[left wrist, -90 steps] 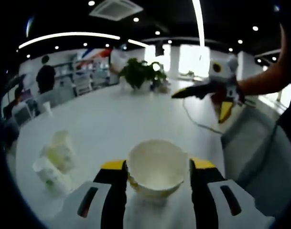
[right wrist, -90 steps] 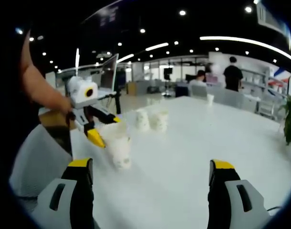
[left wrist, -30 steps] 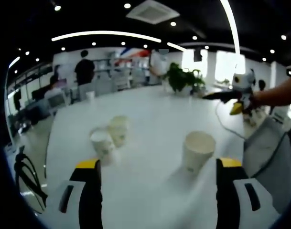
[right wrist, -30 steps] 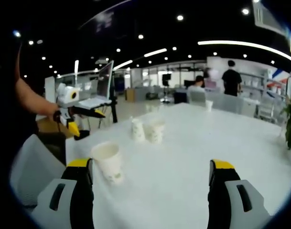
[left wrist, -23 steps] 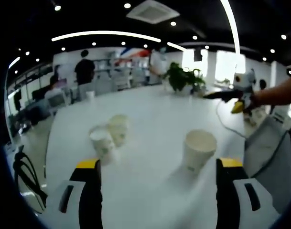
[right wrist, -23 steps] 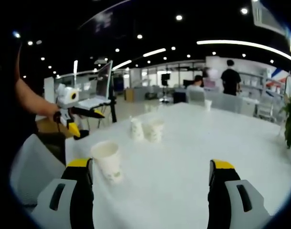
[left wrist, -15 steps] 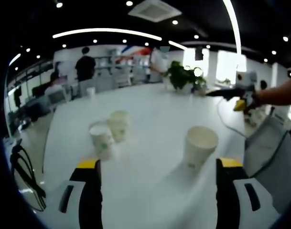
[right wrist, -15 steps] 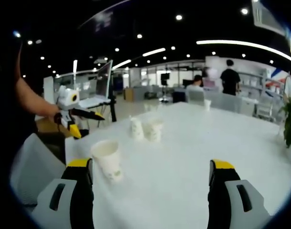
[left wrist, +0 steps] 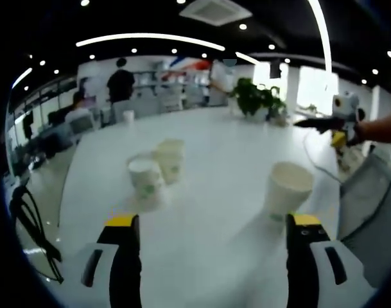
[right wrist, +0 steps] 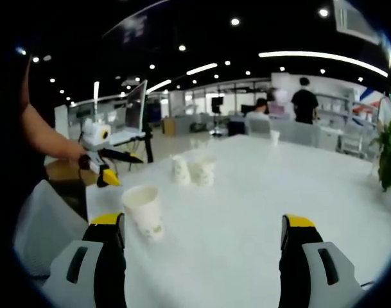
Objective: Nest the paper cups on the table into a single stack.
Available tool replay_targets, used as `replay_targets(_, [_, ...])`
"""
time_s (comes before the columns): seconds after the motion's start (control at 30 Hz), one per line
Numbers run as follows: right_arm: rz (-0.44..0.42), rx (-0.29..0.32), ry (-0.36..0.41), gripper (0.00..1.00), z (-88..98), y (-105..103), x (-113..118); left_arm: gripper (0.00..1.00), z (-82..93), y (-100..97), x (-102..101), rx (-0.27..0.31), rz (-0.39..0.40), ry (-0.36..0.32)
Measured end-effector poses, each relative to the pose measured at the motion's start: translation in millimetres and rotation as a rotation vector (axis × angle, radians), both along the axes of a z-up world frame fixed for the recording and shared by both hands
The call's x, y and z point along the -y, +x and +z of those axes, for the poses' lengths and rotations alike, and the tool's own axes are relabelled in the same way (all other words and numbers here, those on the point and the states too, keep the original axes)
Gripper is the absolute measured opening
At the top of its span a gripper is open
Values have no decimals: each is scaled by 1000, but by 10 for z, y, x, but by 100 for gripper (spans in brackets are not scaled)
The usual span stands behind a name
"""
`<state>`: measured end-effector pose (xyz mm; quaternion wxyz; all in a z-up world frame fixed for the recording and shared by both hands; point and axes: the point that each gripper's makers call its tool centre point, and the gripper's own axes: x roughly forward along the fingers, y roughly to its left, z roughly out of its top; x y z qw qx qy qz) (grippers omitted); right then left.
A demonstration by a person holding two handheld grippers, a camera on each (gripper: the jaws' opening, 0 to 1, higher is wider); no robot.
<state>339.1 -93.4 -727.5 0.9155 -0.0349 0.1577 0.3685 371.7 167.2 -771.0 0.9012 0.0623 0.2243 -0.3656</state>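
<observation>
Both claws, left [left wrist: 208, 234] and right [right wrist: 205, 234], wide open, holding nothing.

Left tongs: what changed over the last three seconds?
The left tongs let go of the paper cup they held three seconds ago; it now stands upright on the white table, and the tongs have drawn back, open. The two other cups stayed put, and the right tongs stayed open.

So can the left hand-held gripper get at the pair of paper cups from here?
Probably yes: the left hand-held gripper is open, the pair of paper cups stands ahead, and bare table lies between.
</observation>
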Motion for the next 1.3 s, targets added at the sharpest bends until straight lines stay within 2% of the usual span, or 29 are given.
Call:
replay_targets(0.27, [-9,-9,-5,100,-30,-26,41,98,-121,202,-48,-15,47,-14])
replay_targets(0.47, [-12,-14,-9,100,-45,-37,66,98,-240,367,-85,-7,52,38])
replay_targets(1.1, [1,-30,-34,100,-96,-46,20,98,-385,838,-69,-1,51,8])
replay_targets(1.3, [1,-35,-38,100,-102,-44,27,94,-478,984,-88,-12,59,9])
